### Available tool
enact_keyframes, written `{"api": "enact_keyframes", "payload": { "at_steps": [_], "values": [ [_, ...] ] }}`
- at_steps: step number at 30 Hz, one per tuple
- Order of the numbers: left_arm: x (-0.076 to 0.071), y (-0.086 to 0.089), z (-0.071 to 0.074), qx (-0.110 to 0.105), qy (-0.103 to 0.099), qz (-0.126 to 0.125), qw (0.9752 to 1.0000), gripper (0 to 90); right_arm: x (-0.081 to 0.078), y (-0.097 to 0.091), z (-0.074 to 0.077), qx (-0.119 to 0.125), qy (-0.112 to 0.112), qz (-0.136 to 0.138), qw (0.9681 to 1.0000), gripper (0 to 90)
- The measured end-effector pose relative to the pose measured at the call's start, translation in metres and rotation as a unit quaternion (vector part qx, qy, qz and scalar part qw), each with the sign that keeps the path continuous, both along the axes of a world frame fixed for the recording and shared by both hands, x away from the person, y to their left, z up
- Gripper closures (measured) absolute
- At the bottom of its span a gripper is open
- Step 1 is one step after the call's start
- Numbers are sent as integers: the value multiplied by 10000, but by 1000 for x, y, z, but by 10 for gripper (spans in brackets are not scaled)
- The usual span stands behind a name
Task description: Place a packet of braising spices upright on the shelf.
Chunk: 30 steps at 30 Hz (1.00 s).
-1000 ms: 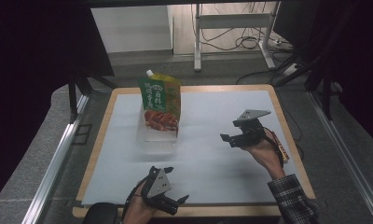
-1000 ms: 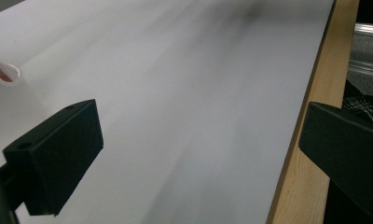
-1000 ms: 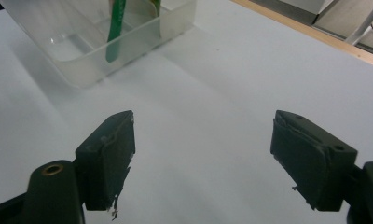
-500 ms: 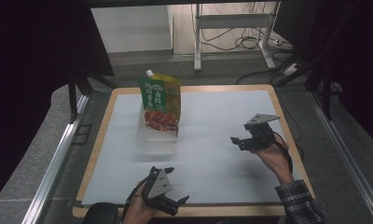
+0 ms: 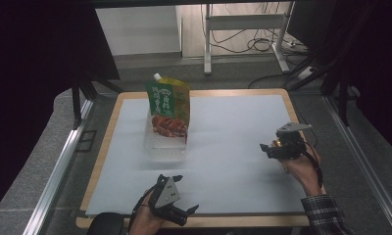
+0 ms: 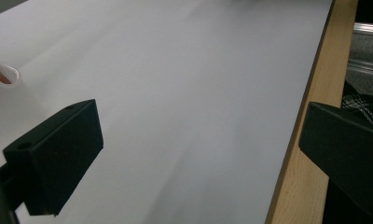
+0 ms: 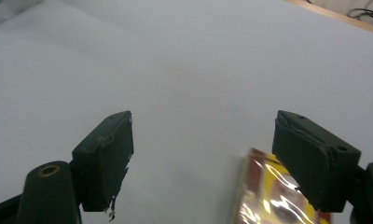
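Note:
A green and yellow spouted pouch (image 5: 167, 105) with a red picture stands upright in a clear box (image 5: 163, 148) on the white mat (image 5: 233, 122), left of centre. My right gripper (image 5: 266, 149) hovers at the mat's right side, pointing left, jaws open and well apart from the pouch. In the right gripper view its jaws (image 7: 203, 158) are spread over bare mat, and a blurred glossy red and yellow packet (image 7: 268, 200) shows low beside the right jaw; I cannot tell whether they touch. My left gripper (image 5: 186, 215) rests open at the front edge, with nothing between its jaws (image 6: 198, 154).
The mat lies on a wooden board whose rim (image 6: 301, 140) runs along the right of the left gripper view, beside a plaid sleeve (image 6: 362, 100). A corner of the clear box (image 6: 3, 74) shows at that view's left. Metal rails (image 5: 61, 161) flank the table.
My right gripper has drifted right and toward the near side of the mat, sinking slightly, jaws still open. The left gripper and the pouch have not moved.

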<state>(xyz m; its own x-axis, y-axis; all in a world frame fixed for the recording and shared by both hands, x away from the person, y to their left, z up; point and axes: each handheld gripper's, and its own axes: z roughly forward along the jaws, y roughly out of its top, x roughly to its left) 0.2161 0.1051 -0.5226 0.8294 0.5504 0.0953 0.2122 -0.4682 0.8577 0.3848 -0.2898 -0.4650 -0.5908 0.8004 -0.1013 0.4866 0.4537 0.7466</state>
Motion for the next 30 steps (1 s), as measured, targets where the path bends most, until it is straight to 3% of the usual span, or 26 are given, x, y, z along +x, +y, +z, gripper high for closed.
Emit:
{"api": "enact_keyframes", "payload": {
  "at_steps": [5,11,20,30],
  "values": [
    [0,0,0,18,4,-1,10000,0,3,-22,-7,32,16,-498,9988,189],
    [0,0,0,23,4,-1,10000,0,7,-33,-18,-60,47,-841,9964,176],
    [1,0,0,37,7,-8,10000,0,10,-37,-31,-181,66,-1041,9944,174],
    [1,-1,-1,53,11,-21,10000,0,13,-41,-42,-215,257,-1102,9933,171]
  ]
}}
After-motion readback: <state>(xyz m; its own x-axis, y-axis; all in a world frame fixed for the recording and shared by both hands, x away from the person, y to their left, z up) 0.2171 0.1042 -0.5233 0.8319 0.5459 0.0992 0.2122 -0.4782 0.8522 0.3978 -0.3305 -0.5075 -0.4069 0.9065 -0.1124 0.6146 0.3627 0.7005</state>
